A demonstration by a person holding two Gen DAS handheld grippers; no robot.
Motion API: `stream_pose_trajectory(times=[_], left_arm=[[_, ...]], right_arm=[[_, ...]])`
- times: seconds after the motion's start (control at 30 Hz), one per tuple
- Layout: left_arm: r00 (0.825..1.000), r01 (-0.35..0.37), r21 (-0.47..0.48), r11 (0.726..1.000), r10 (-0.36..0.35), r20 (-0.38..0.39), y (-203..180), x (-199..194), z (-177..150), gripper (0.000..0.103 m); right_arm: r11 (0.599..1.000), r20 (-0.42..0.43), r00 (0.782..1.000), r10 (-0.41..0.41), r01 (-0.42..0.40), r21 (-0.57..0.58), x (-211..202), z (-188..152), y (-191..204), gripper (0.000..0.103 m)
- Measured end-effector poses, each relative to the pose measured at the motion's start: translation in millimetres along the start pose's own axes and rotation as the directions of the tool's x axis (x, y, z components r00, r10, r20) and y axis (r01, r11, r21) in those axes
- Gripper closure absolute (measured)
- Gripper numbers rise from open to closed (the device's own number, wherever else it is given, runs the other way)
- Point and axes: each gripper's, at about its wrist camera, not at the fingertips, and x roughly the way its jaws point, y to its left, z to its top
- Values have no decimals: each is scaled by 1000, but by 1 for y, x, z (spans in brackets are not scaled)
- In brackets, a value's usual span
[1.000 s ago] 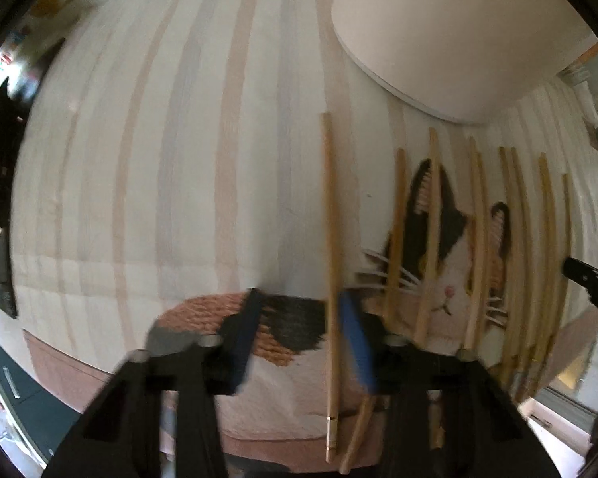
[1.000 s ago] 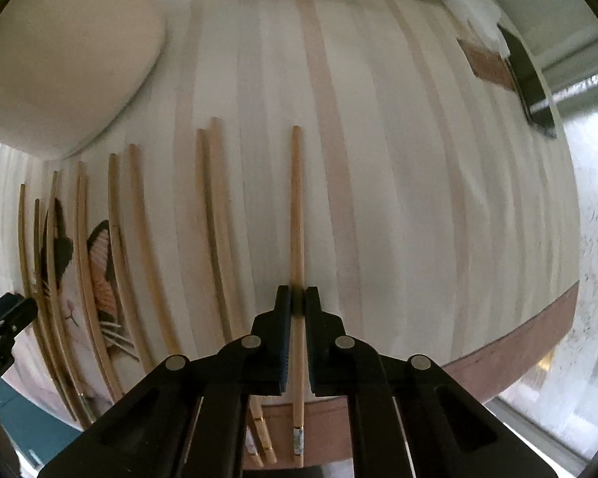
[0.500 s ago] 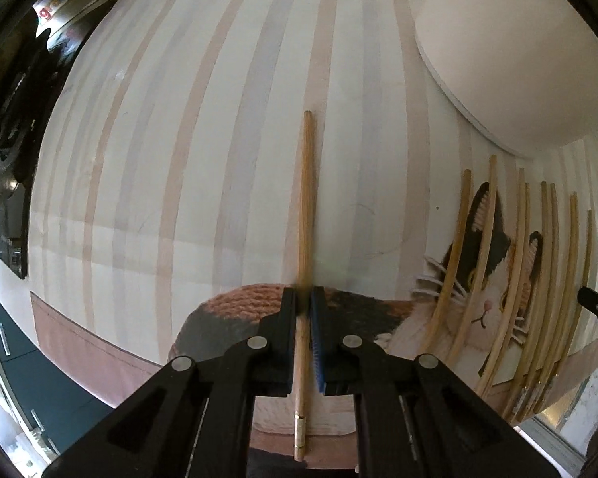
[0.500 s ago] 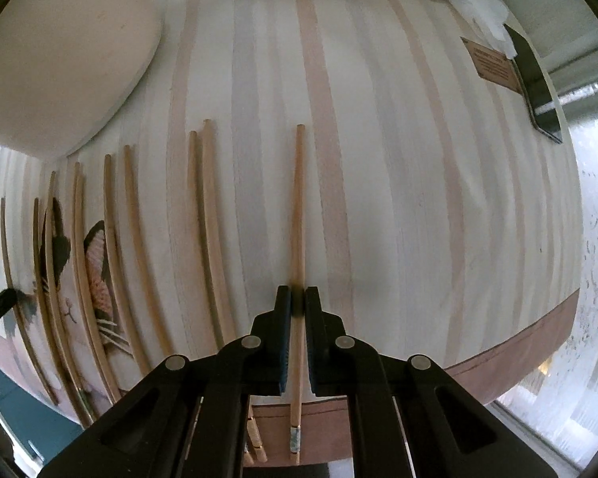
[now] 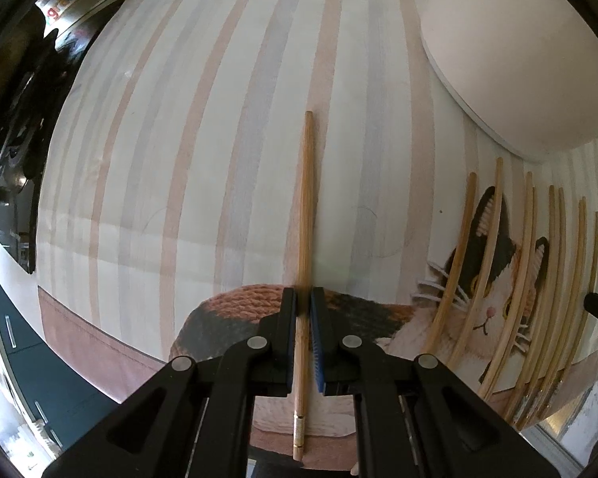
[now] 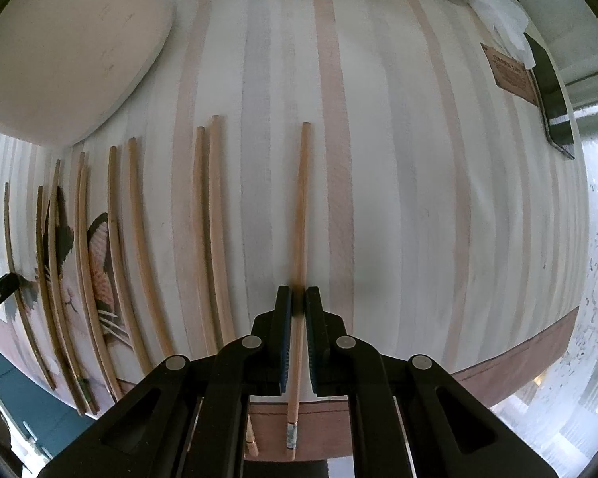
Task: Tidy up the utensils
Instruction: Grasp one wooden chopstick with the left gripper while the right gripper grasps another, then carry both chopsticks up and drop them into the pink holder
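I have both grippers pointing straight down at a table covered by a striped cloth in pale pink, grey and white. My left gripper has its jaws pinched almost together on a single wooden chopstick, the blue pads pressing its sides; the stick runs straight away from me along the stripes, and its metal-banded butt end sticks out below the jaws. Under that gripper the cloth shows a printed cat with a ball of yarn. To the right of my left gripper, well apart from the held stick, a row of other chopsticks lies side by side across the cat picture, and the black tip of the other gripper pokes in at the far right edge. A large cream plate sits at the upper right, near the tips of that row. My right gripper is likewise closed tight on one chopstick, which lies along the stripes with its banded end toward me. To its left a pair of chopsticks lies close together, and further left more sticks lie over the cat print. The plate shows at the upper left there, and a dark flat phone-like slab lies at the far right edge of the cloth.
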Motion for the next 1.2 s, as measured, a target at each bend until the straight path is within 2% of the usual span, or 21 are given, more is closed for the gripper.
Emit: stream_pose_trajectory(times=[0.2,0.33,0.53,0.7,0.83,0.97,1.07,1.1,1.13,1.2], left_arm=[[1000,-20,-23,1000,21,18,-4,-12,-16,98],[999,-23,-31,999,25,44,-2,-26,-22,99],[988,-6,-56,998,15,154,7,-75,-23,99],[961,14,-66,998,5,275,12,-125,-20,99],[934,62,-73,995,-32,357,15,-167,-16,99],[891,123,-68,990,-80,447,13,-215,-8,98],[850,181,-58,982,-127,511,10,-258,-1,99],[833,204,-53,977,-145,534,10,-274,1,99],[816,226,-49,973,-161,555,11,-289,4,99],[788,261,-35,965,-192,584,6,-312,12,98]], right_arm=[[999,20,999,-30,30,-33,-4,-4,15,94],[1000,39,999,-20,20,-12,-8,-10,14,96],[999,114,993,25,-30,38,-33,-17,5,96],[996,223,974,49,-64,59,-78,-18,-3,96],[991,299,951,82,-110,77,-113,-20,-13,96],[984,382,917,118,-160,78,-152,-20,-17,96],[977,449,880,155,-203,61,-187,-15,-16,96],[974,481,859,173,-222,47,-207,-14,-15,96],[972,499,847,182,-231,37,-216,-11,-11,96],[964,551,805,220,-266,4,-252,-6,-7,96]])
